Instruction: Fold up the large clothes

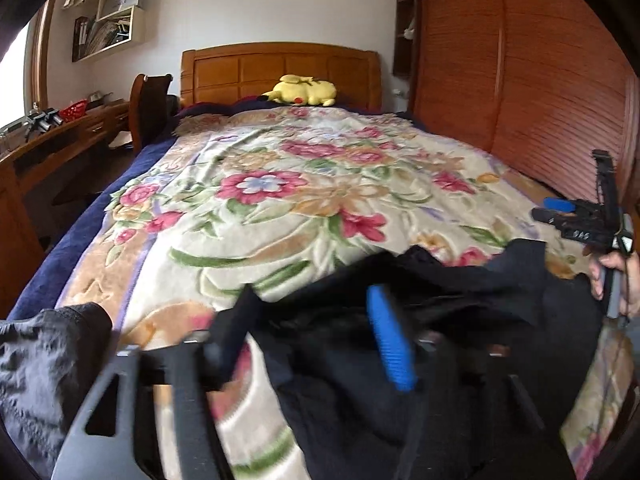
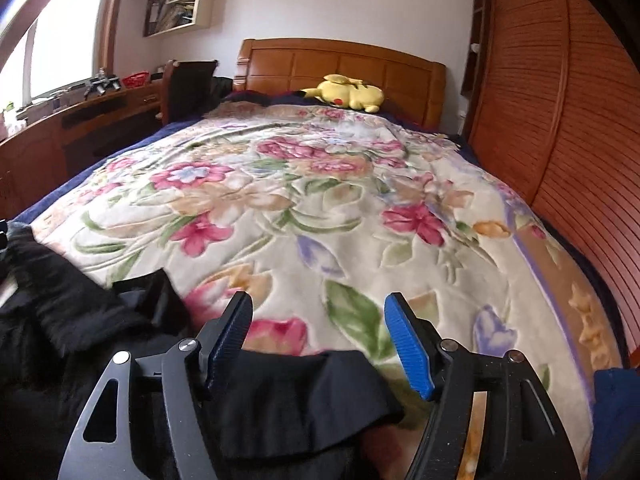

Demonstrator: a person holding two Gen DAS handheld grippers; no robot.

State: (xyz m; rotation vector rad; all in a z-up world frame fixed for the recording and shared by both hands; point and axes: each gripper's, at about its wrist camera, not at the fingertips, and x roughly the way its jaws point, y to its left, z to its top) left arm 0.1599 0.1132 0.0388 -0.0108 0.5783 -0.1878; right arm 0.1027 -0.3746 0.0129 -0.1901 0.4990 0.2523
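A large black garment [image 1: 460,320] lies crumpled on the near end of the floral blanket [image 1: 300,200]. My left gripper [image 1: 316,312] is open and blurred, hovering over the garment's left part with nothing between its fingers. My right gripper [image 2: 320,336] is open, its blue pads [image 2: 408,348] wide apart above a black fold [image 2: 304,392] of the garment [image 2: 60,320]. The right gripper also shows in the left wrist view [image 1: 576,216], at the right edge above the cloth, held by a hand.
A yellow plush toy [image 1: 302,92] lies by the wooden headboard [image 1: 280,68]. A slatted wooden wardrobe [image 1: 540,80] runs along the right of the bed. A desk [image 1: 60,140] and chair [image 1: 150,100] stand to the left. A dark sleeve [image 1: 44,360] is at lower left.
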